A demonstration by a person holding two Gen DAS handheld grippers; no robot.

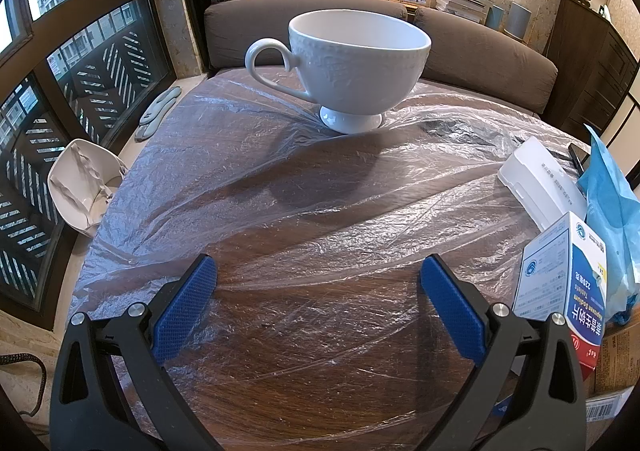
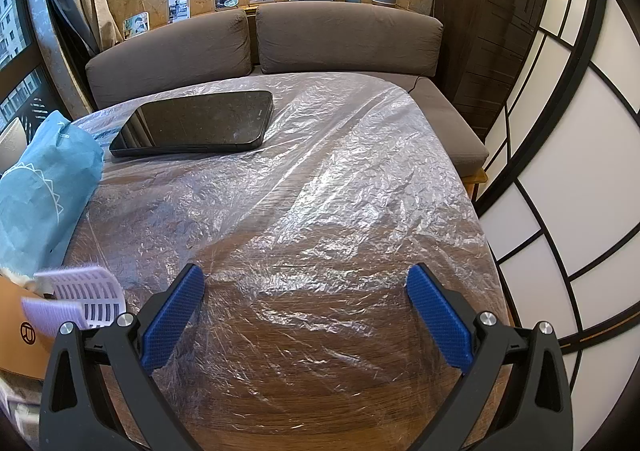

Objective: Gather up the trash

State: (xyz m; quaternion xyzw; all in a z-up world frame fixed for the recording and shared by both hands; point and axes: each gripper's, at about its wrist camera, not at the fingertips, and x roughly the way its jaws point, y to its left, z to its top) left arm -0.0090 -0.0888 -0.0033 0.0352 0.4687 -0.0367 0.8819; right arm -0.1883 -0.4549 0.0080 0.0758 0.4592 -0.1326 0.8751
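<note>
Wood tabletop [image 1: 304, 371] covered in crinkled clear plastic film [image 2: 340, 187]; places below are given from the white footed cup [image 1: 352, 63]. Brown sofa [image 1: 480, 51] sits right behind the cup. Window [image 1: 80, 63] is off to the cup's left.

Trash cluster sits to the cup's right and nearer the camera: blue paper bag [image 1: 612, 195] at the tabletop's right edge, long axis running roughly up-down in the left wrist view, tilted; white flat box [image 1: 540, 183] just left of the bag, long axis angled from the cup's side toward the near right; blue-white medicine carton [image 1: 560, 275] upright, nearer than the white box, print reading sideways. In the right wrist view the bag [image 2: 44, 187] lies left, with a purple-white printed carton [image 2: 80, 299] below it, blurred. Black phone [image 2: 196, 123] lies flat, screen up, long axis left-right, beside the bag.

Left gripper [image 1: 318, 279]: jaws wide apart, nothing between them, cup straight ahead and well apart, medicine carton just beside the right jaw. Right gripper [image 2: 306, 287]: jaws wide apart, holding nothing, over bare film; purple carton just beside the left jaw, phone ahead and left.
</note>
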